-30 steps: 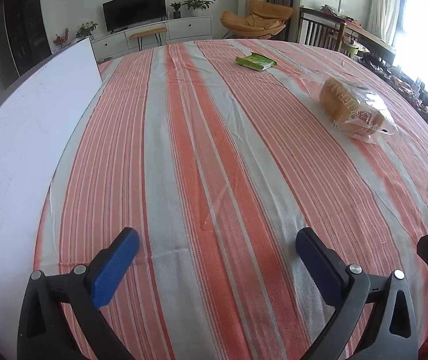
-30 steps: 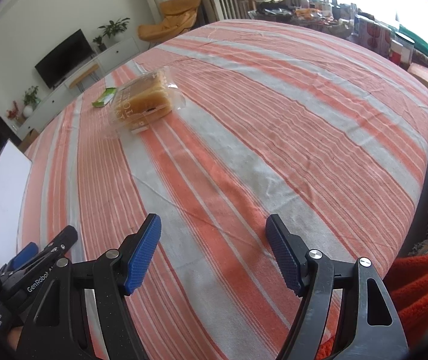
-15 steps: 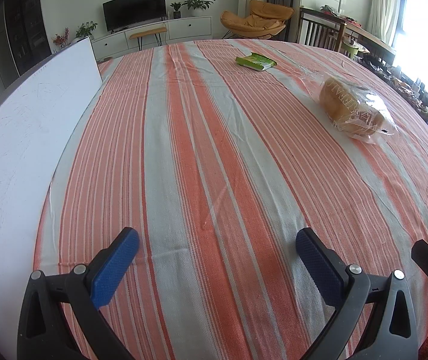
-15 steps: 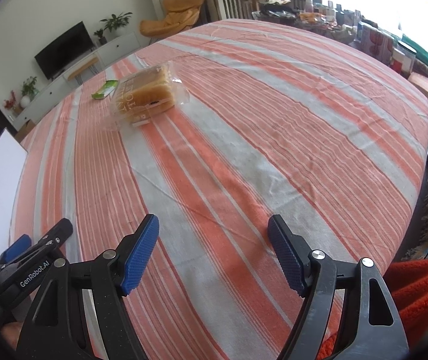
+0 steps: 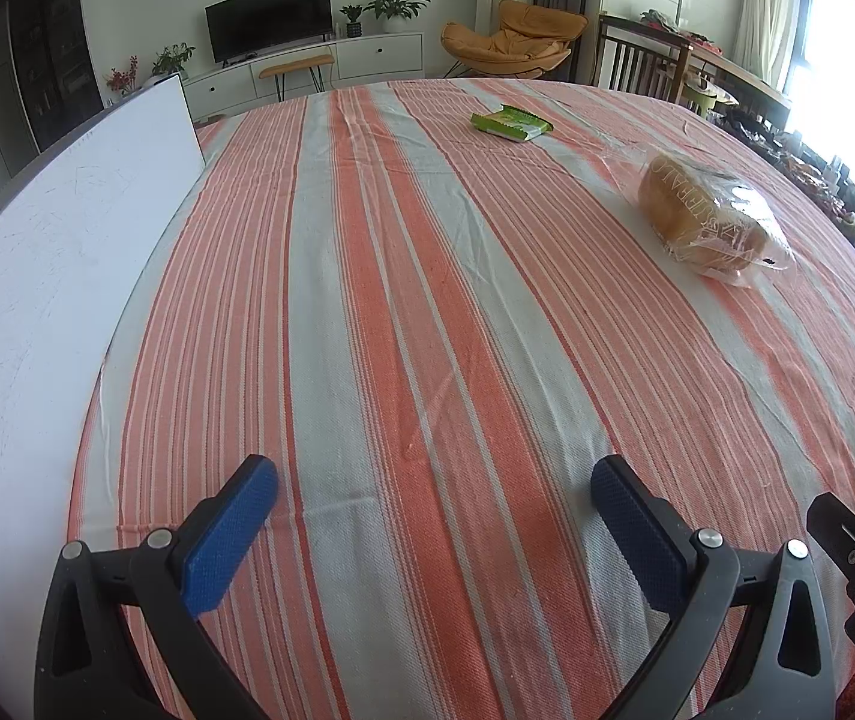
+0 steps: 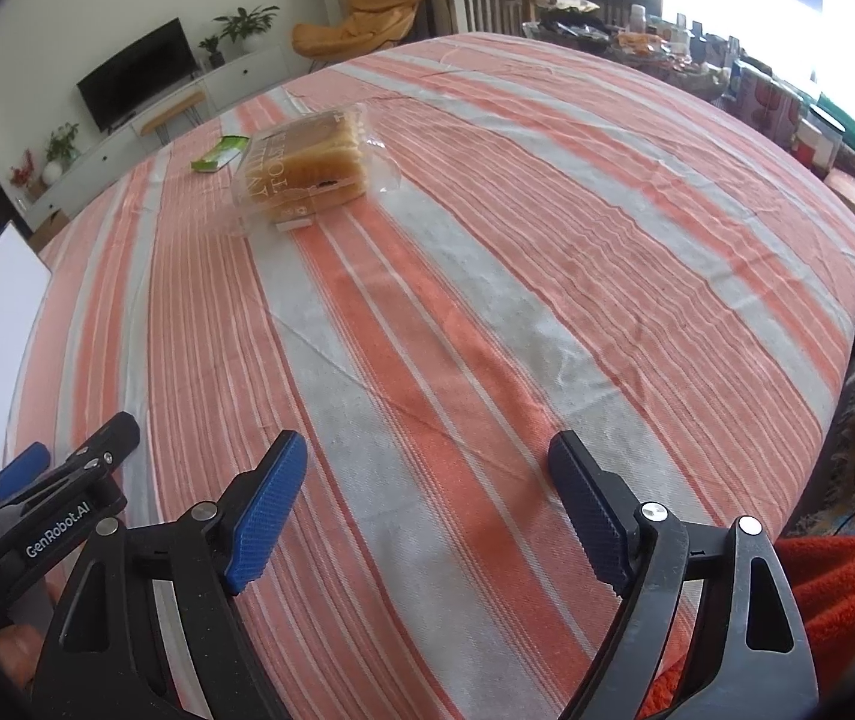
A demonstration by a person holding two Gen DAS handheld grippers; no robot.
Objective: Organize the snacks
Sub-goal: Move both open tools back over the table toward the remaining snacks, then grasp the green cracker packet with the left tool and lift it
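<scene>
Since the earlier frame the right tongs (image 6: 427, 468) have spread their blue pads wider and are opening at this moment, with nothing between them; the bread bag sits a little lower and closer in the right wrist view than it did. Nothing has shifted in the left wrist view.

Two pairs of tongs are in view. The left tongs (image 5: 433, 492) stand wide open and empty over the cloth. Each pair has black plastic arms with round metal rivets and ribbed blue rubber pads.

Two snacks lie on the bench (image 5: 367, 300), which is covered by a woven cloth in orange and grey-white stripes, slightly creased. One bread bag (image 5: 709, 222) is a clear, crinkled plastic wrap around a rounded golden loaf, with printed lettering; it lies well ahead of the left tongs and off to their right, and well ahead of the right tongs, to their left. One green packet (image 5: 510, 123), flat and rectangular with a glossy wrapper, lies farther off, beyond the bread.

One white board (image 5: 37, 300), smooth, flat and faintly scratched, lies along the bench's edge to the left of the left tongs.
</scene>
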